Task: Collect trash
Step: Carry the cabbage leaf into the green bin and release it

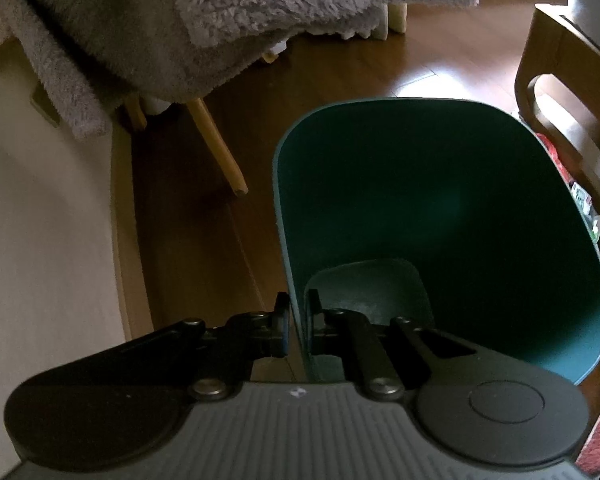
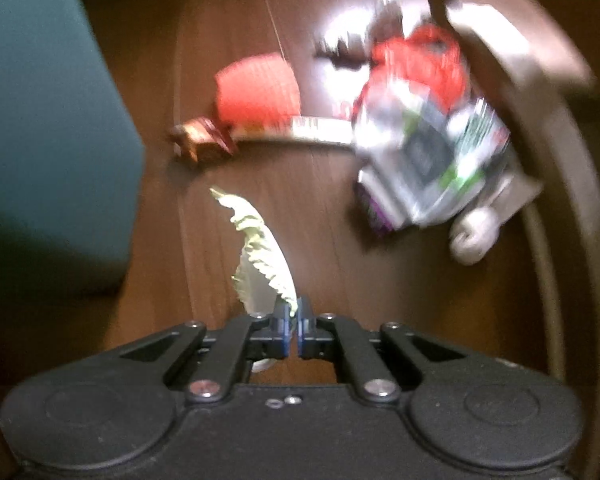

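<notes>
- Left tool [image 1: 298,320] pinches the near wall of the dark green trash bin [image 1: 440,200], which stands on the wood floor [image 1: 204,216]
- Right tool [image 2: 294,326] pinches a pale crinkled wrapper [image 2: 260,256] above the floor; next, carry it left over the bin's open mouth
- Red wrapper [image 2: 256,92] and foil packets [image 2: 428,152] lie beyond, beside a wooden chair frame [image 2: 540,128]
</notes>
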